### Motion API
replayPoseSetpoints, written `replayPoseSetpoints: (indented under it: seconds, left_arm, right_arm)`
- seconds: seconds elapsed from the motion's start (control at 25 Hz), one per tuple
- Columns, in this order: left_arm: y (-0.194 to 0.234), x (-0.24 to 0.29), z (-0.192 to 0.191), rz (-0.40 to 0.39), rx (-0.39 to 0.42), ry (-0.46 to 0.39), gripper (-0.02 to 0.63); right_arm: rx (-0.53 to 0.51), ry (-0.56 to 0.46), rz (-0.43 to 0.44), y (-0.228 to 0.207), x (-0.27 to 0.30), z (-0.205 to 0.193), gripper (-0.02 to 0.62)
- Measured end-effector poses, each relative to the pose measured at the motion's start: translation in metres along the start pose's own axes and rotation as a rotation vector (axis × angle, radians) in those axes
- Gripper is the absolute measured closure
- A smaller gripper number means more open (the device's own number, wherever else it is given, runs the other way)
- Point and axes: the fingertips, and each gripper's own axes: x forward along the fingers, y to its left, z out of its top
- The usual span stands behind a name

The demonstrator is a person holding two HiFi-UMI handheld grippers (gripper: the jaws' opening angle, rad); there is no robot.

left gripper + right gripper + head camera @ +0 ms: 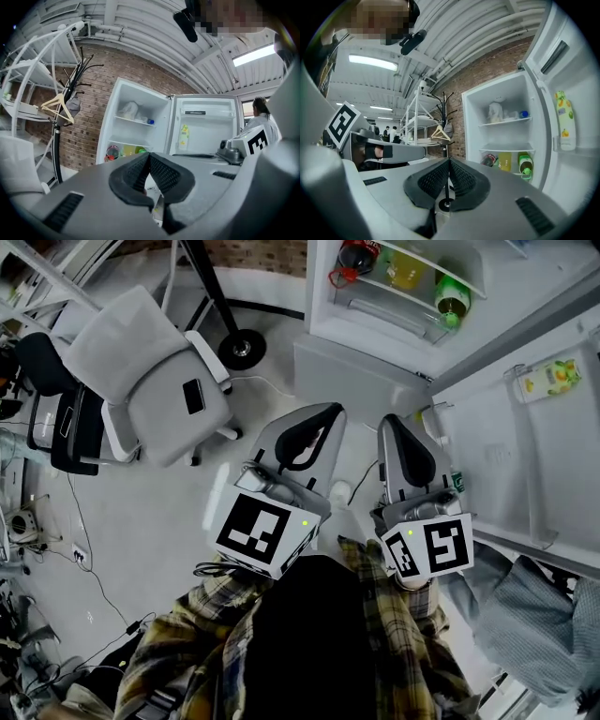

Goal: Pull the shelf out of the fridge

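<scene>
The white fridge (394, 334) stands open ahead of me, its door (525, 427) swung to the right. Inside, an upper shelf (506, 123) carries a bag and a small bottle. A lower shelf (506, 149) sits above several drink bottles (405, 268). My left gripper (330, 412) and right gripper (392, 422) are held side by side over the floor, well short of the fridge. Both are shut with nothing between the pads. The left gripper view shows the left gripper (149, 154) pointing at the fridge interior (136, 121). The right gripper (449, 160) points left of it.
A grey office chair (150, 381) stands on the floor to the left. A coat rack's round base (242, 350) sits near the fridge's left side. A yellow carton (548, 376) sits in the door. White shelving (415, 122) and people are farther off.
</scene>
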Motion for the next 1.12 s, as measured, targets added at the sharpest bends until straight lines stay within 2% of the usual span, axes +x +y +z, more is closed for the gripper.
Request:
replayPoseSetpoints:
  seconds: [0.32,0.56,1.12]
  left_arm:
    - [0.024,0.027,-0.001,0.008,-0.019,0.0,0.603]
    - [0.037,0.068,0.007,0.005,-0.014,-0.005,0.603]
    - [0.047,0.199,0.047,-0.016,0.018,-0.049,0.603]
  right_arm:
    - [0.021,0.021,0.019,-0.013,0.03,-0.007,0.578]
    - [0.025,0.006,0.028,-0.04,0.059,-0.001,0.578]
    - [-0.02,-0.055,0.021,-0.156,0.111,0.039,0.578]
